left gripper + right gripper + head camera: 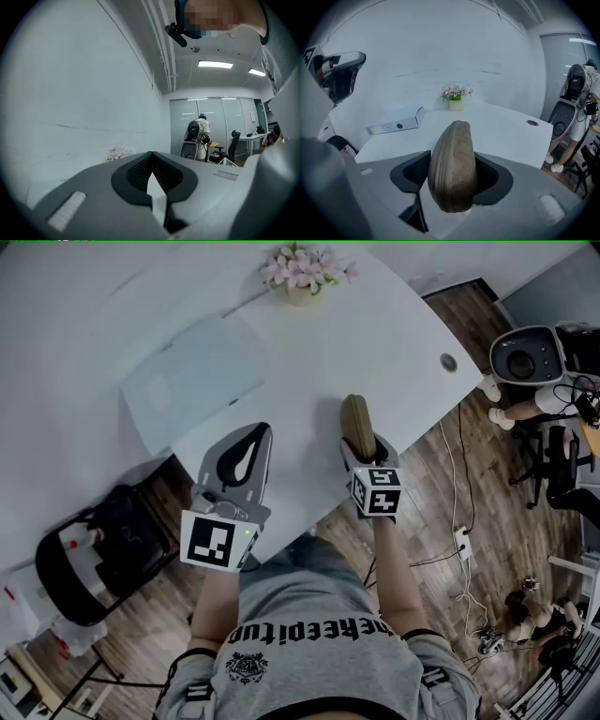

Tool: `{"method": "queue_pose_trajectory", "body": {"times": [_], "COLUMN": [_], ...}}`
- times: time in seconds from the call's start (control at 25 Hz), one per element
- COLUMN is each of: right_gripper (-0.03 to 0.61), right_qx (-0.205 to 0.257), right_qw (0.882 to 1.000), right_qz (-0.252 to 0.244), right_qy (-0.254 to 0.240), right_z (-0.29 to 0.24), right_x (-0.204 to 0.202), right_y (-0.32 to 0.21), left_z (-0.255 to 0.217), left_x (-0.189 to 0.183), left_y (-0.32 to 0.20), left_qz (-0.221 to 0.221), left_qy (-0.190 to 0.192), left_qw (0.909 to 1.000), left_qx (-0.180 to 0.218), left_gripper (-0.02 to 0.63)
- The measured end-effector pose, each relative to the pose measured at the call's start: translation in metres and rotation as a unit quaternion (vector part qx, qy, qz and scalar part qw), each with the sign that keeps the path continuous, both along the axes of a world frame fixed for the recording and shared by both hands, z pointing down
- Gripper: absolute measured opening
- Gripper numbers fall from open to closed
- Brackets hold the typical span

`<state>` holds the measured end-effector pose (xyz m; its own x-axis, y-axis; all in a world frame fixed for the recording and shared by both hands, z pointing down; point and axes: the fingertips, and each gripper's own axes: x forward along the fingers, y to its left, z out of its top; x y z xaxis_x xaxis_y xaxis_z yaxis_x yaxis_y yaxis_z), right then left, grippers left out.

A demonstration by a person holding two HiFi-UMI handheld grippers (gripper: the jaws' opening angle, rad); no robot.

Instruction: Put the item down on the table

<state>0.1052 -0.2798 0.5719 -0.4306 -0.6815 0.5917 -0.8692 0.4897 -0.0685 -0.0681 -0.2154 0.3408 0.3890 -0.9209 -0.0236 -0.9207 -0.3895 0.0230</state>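
Observation:
A brown oval item with a ribbed edge stands on its edge between the jaws of my right gripper, which is shut on it. In the right gripper view the item fills the middle, above the near part of the white table. My left gripper hovers over the table's near edge to the left of the item. Its jaws meet at the tips with nothing between them, as the left gripper view also shows.
A pot of pink flowers stands at the table's far edge, a flat white box lies at the left, and a cable hole is at the right. A black bag sits on the floor left; an office chair and a power strip right.

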Motion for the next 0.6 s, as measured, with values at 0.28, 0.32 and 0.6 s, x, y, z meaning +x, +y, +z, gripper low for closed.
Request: {"method": "queue_pose_trajectory", "body": {"times": [0.28, 0.32, 0.6], "right_gripper": [0.263, 0.264, 0.265], "right_qx": [-0.015, -0.018, -0.022], "right_qw": [1.000, 1.000, 0.999], "right_qz": [0.002, 0.000, -0.003], "right_qy": [0.016, 0.021, 0.028], "right_z": [0.013, 0.016, 0.021], "right_x": [0.001, 0.001, -0.002], "right_y": [-0.006, -0.006, -0.009], "left_z": [0.005, 0.005, 0.007], "left_x": [-0.005, -0.006, -0.010], "left_y": [-0.002, -0.003, -0.006], "left_qz": [-0.003, -0.003, -0.002], "left_qy": [-0.003, -0.002, 0.003], "left_qw": [0.9999, 0.9999, 1.0000], "left_qx": [-0.010, -0.009, -0.009], "left_gripper": [0.018, 0.018, 0.018]}}
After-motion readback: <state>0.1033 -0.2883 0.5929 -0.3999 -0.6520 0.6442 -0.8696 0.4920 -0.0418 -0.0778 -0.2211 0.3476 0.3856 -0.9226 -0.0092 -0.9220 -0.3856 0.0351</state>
